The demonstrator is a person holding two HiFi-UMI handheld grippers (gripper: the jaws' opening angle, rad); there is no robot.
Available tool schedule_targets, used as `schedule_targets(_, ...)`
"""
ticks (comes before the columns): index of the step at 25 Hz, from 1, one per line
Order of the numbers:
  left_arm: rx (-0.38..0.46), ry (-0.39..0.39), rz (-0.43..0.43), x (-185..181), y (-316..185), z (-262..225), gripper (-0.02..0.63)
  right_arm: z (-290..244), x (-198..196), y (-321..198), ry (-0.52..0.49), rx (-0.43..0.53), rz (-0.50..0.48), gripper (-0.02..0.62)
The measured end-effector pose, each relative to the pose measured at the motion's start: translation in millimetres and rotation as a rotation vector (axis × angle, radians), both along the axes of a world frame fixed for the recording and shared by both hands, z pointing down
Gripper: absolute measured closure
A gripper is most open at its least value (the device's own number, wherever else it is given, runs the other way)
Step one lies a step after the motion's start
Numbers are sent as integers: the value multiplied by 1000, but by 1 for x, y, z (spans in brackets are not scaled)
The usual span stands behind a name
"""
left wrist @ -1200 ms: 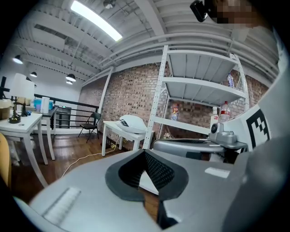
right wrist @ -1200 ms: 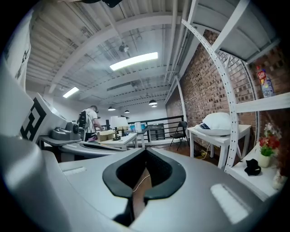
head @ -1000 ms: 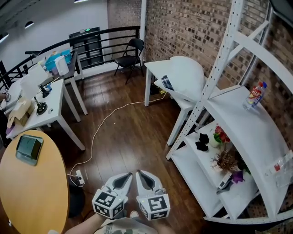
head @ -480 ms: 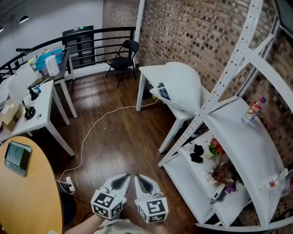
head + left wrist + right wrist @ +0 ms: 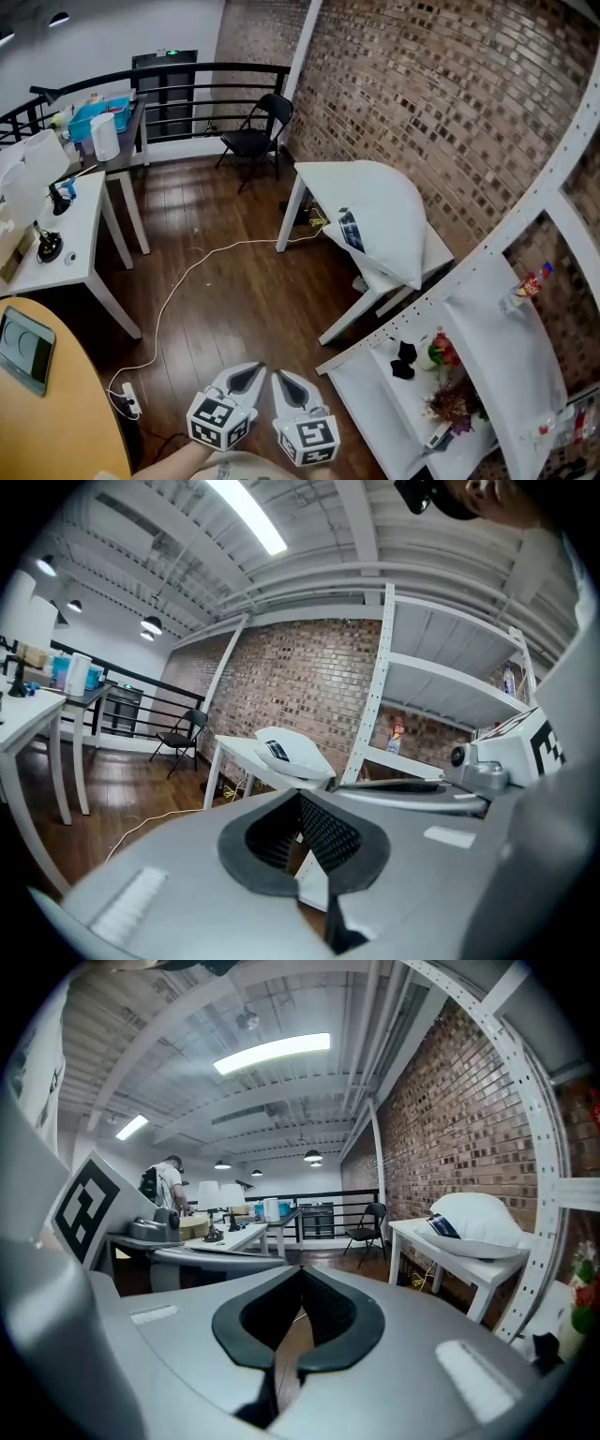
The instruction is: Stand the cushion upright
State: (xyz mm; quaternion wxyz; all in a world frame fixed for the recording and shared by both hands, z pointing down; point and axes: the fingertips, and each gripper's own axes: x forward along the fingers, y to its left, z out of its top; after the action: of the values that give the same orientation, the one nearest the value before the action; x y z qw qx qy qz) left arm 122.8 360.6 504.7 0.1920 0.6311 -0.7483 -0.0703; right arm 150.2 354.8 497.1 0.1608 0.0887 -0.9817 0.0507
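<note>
Left gripper (image 5: 249,371) and right gripper (image 5: 284,380): held side by side, close to the body, low over the wooden floor (image 5: 234,281). Both point forward, tipped slightly downward. Jaws of each are closed together with nothing between them. Cushion (image 5: 384,217): white, lying flat on the white table (image 5: 309,173) against the brick wall (image 5: 422,94). It covers most of the top, leaving the far-left corner bare. Both grippers are well apart from it.
</note>
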Motion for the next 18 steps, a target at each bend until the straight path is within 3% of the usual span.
schedule_targets(7, 48, 21, 11, -62, -19, -7, 606, -8, -60, -18, 13, 32, 11, 595)
schedule_targets(18, 20, 19, 34, -98, -42, 0, 606, -2, -95, -45, 3, 6, 37, 594)
